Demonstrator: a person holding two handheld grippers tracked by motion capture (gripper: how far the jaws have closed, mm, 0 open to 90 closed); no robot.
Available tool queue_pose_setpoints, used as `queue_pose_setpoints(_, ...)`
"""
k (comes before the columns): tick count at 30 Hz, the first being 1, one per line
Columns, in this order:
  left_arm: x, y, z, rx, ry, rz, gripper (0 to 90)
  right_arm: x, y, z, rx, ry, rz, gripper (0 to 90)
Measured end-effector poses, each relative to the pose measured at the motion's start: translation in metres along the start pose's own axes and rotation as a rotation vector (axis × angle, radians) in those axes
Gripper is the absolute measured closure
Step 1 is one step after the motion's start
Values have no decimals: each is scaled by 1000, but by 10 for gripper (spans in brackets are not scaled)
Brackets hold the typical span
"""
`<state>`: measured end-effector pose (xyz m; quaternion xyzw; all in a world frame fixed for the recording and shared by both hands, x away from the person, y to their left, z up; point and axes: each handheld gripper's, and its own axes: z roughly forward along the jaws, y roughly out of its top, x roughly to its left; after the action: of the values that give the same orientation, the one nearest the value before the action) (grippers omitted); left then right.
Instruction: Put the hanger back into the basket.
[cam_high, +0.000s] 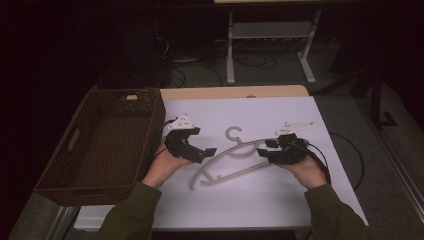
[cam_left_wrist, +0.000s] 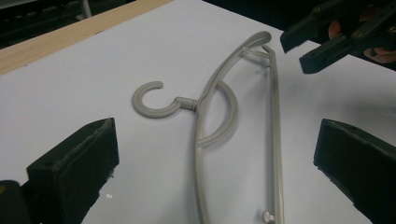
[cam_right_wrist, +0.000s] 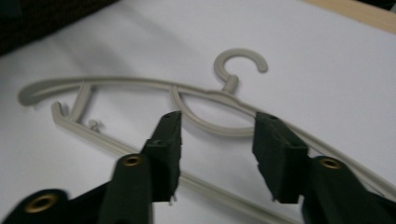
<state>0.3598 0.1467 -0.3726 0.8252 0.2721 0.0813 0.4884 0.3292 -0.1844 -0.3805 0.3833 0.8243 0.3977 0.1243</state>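
A grey plastic hanger (cam_high: 235, 161) lies flat on the white tabletop (cam_high: 280, 200) between the two grippers, its hook (cam_high: 233, 133) pointing away from the person. The left gripper (cam_high: 209, 151) hovers at one end of the hanger with its jaws spread wide; in the left gripper view the hanger (cam_left_wrist: 233, 121) runs up the gap between them, touching neither, its hook (cam_left_wrist: 152, 100) nearer the left-hand jaw. The right gripper (cam_high: 263, 148) sits at the other end, jaws partly open and gripping nothing; in the right gripper view they stand above the hanger (cam_right_wrist: 196, 109), whose lower bar passes beneath them, with the curved inner brace just ahead of their tips. A brown wicker basket (cam_high: 57, 172) stands beyond the left gripper, well apart from the hanger.
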Motion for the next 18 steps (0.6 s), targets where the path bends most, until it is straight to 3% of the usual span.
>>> queue_pose_setpoints(2, 0, 0, 0, 0, 0, 1, 0, 0, -1, 2, 9, 0, -5, 601)
queue_pose_setpoints(3, 1, -1, 0, -1, -1, -1, 0, 0, -3, 6, 24, 6, -6, 683)
queue_pose_setpoints(5, 1, -1, 0, -1, 0, -1, 0, 1, -3, 7, 36, 8, 1, 706)
queue_pose_setpoints(6, 1, -1, 0, 2, 0, -4, 0, 2, -6, 12, 61, 19, 3, 774)
queue_pose_setpoints(9, 2, -2, 0, 2, 1, -3, 0, 1, -7, 15, 78, 21, -2, 834)
queue_pose_setpoints(10, 2, -2, 0, 0, 2, -7, 0, 1, -9, 19, 94, 32, 2, 891)
queue_pose_setpoints(18, 3, -4, -1, 0, 4, -20, 0, 3, -13, 28, 123, 51, -15, 892)
